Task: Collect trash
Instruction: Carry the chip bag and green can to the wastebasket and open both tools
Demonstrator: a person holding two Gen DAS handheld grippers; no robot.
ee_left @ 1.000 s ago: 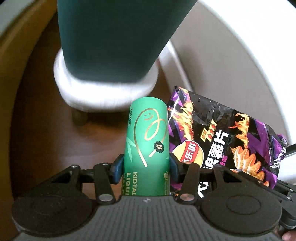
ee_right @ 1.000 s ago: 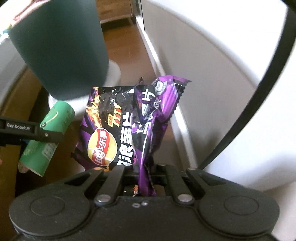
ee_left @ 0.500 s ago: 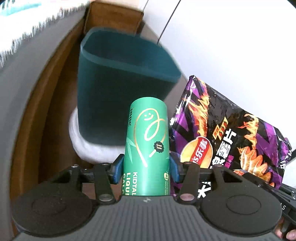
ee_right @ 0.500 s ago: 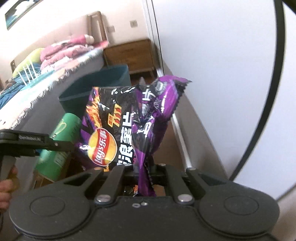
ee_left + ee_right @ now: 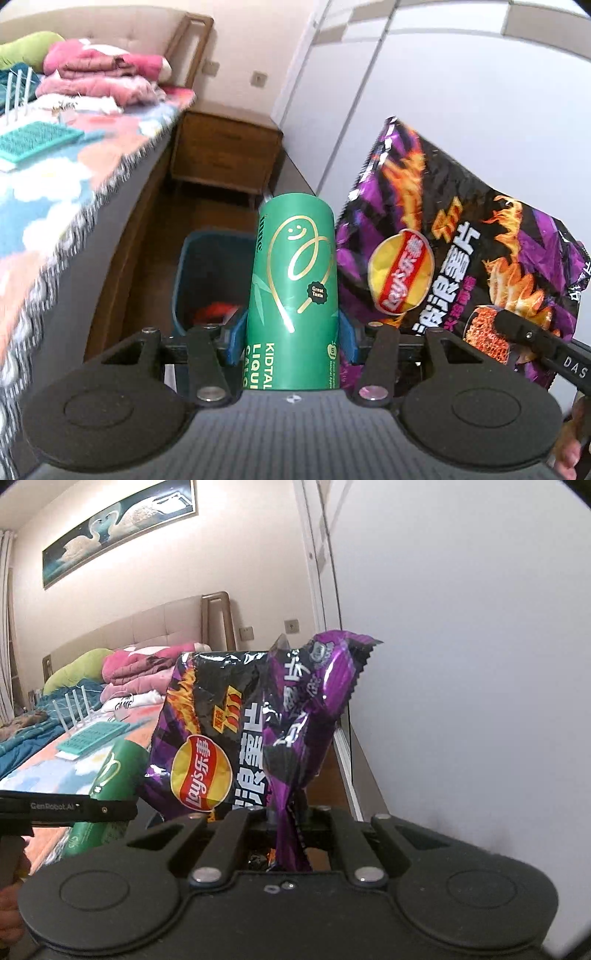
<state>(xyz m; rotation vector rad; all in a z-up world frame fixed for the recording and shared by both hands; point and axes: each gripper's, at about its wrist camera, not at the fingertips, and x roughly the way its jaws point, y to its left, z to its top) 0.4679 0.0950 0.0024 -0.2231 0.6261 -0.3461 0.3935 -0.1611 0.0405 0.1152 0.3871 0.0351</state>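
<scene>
My left gripper is shut on a green drink carton, held upright between its blue pads. My right gripper is shut on a purple and black Lay's chip bag, pinched at its lower edge. The bag also shows at the right of the left wrist view, and the carton at the lower left of the right wrist view. A dark teal trash bin stands on the floor below and beyond the carton, with something red inside it.
A bed with a patterned blanket runs along the left, with pink bedding near the headboard. A wooden nightstand stands past the bin. White wardrobe doors fill the right side.
Both grippers have risen with their loads. The bin, which stood close in front and above a second ago, now lies lower and farther off, and the bed and room have come into view.
</scene>
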